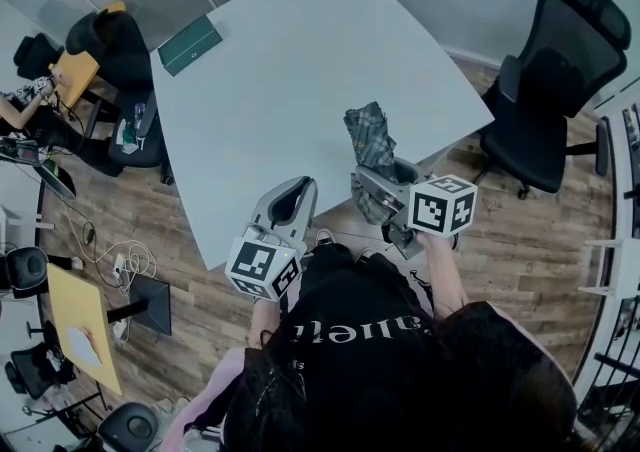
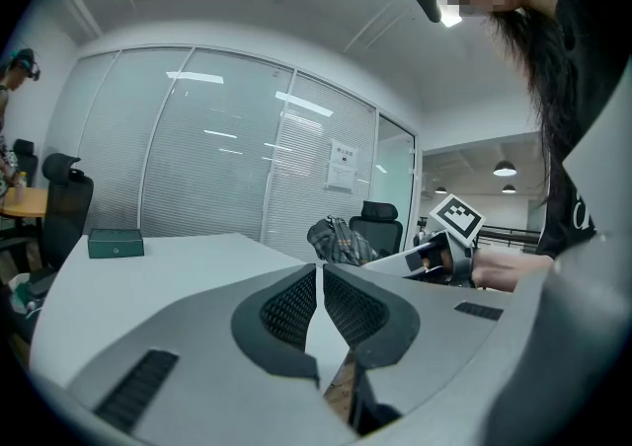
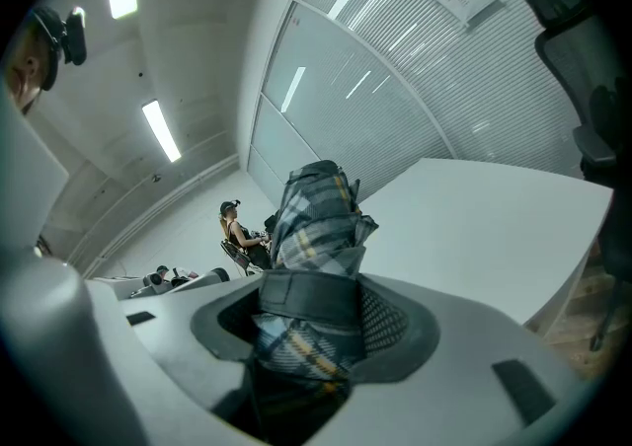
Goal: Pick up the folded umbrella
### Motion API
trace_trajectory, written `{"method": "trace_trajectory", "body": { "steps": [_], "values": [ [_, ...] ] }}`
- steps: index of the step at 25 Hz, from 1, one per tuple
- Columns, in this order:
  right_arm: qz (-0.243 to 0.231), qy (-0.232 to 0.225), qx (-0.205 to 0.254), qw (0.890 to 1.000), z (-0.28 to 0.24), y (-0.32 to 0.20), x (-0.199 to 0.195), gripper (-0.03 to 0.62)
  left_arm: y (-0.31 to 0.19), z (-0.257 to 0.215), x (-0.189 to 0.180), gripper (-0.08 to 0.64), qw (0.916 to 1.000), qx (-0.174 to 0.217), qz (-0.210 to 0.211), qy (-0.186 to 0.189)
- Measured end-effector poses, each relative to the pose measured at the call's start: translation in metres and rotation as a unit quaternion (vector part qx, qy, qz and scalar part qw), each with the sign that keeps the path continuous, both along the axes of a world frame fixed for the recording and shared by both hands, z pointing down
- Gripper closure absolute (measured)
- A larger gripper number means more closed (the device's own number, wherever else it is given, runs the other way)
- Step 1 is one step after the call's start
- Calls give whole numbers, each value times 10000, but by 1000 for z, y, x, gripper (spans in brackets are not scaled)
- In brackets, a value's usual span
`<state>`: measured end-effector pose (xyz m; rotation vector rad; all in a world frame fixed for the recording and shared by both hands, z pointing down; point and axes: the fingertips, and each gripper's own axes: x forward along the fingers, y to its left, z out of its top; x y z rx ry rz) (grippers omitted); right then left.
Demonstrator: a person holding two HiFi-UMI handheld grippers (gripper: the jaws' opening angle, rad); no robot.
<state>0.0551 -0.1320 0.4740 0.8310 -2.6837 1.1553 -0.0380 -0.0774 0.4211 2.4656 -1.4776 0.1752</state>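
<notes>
The folded umbrella point(image 1: 370, 138), grey plaid with yellow lines, sticks forward and upward out of my right gripper point(image 1: 378, 183), over the near right edge of the white table point(image 1: 300, 90). In the right gripper view both jaws press on the umbrella point(image 3: 314, 222) across its strap, and my right gripper point(image 3: 311, 331) is shut on it. My left gripper point(image 1: 298, 190) hovers at the table's near edge, to the left of the right one. Its jaws meet with nothing between them point(image 2: 318, 288). From the left gripper view, the umbrella point(image 2: 334, 240) shows to the right.
A dark green box point(image 1: 190, 44) lies at the table's far left corner. A black office chair point(image 1: 555, 80) stands to the right of the table, and another chair point(image 1: 125, 50) stands at its left. Desks with people sit further left.
</notes>
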Motion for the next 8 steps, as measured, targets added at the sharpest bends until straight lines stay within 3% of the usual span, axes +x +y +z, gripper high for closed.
{"method": "trace_trajectory", "body": {
  "steps": [8],
  "values": [
    [16,51,-53,10000,2,-3,-9,353,-5,-1,-11,522,10000,34,1,26]
  ]
}}
